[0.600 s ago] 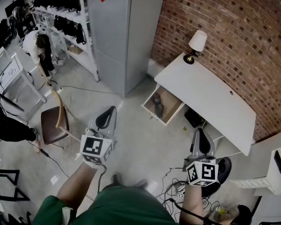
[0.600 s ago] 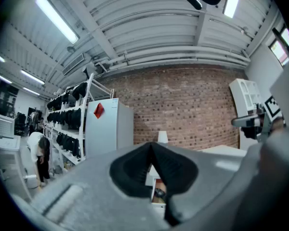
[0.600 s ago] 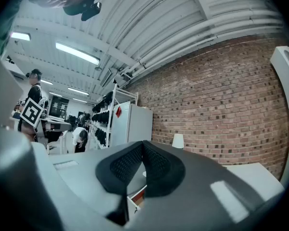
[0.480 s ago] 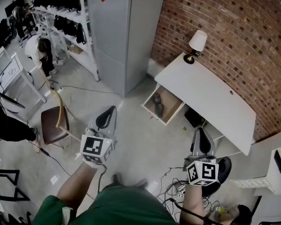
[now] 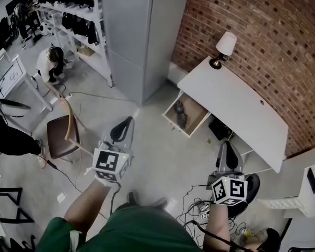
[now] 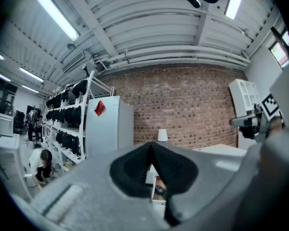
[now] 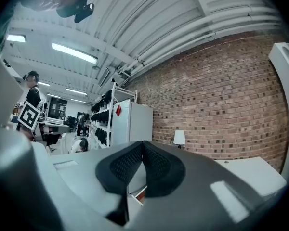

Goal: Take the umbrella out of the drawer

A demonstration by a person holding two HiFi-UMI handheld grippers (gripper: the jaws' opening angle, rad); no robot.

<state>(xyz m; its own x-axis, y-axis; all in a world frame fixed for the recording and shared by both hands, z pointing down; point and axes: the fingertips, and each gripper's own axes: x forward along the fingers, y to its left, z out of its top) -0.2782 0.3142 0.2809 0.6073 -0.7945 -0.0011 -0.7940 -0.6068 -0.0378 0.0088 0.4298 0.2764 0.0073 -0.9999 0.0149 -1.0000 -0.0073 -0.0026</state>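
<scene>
A white desk (image 5: 236,106) stands against the brick wall with its drawer (image 5: 174,121) pulled open toward the floor. A dark folded umbrella (image 5: 180,114) lies inside the drawer; it also shows as a dark shape (image 6: 160,191) low in the left gripper view. My left gripper (image 5: 123,126) is held level over the floor, left of the drawer and well short of it, jaws shut with nothing between them. My right gripper (image 5: 227,152) hangs near the desk's front edge, also shut and empty. Both gripper views look level toward the brick wall.
A table lamp (image 5: 223,48) sits on the desk's far corner. A grey cabinet (image 5: 142,30) stands left of the desk. A wooden chair (image 5: 63,133) is on the floor at left, cables (image 5: 205,209) lie by my feet. A person (image 5: 50,64) crouches by shelves at the back left.
The head view has shifted slightly, so desk and drawer sit a little higher and to the right. Both grippers hold their places. The person at the back left has crouched lower.
</scene>
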